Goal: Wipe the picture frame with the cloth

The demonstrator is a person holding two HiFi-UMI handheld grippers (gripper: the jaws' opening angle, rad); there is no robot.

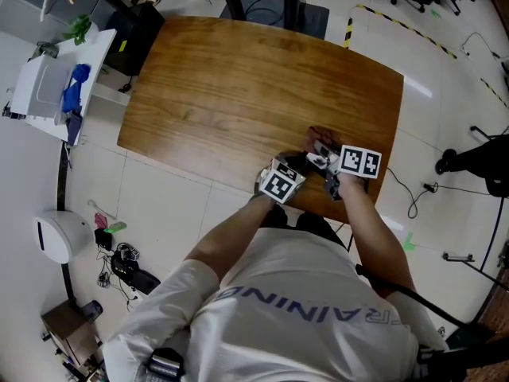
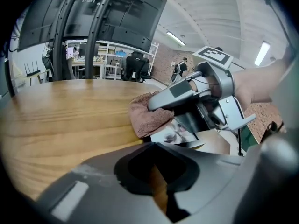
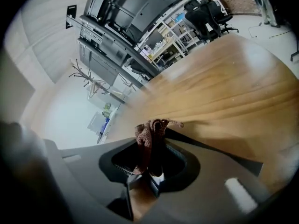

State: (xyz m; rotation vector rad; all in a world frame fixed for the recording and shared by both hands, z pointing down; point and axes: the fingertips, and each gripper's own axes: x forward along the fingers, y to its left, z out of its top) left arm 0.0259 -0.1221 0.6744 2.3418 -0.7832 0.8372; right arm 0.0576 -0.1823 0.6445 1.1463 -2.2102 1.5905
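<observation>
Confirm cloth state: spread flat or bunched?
Bunched. The right gripper view shows the cloth wadded between the right tool's closed jaws; the left gripper view shows it crumpled against the picture frame.

Table open ahead, left; cloth, picture frame crowd near edge, apparently.

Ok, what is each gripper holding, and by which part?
The right gripper pinches the brown cloth by a bunched fold. The left gripper's fingers sit together, nothing between them.
</observation>
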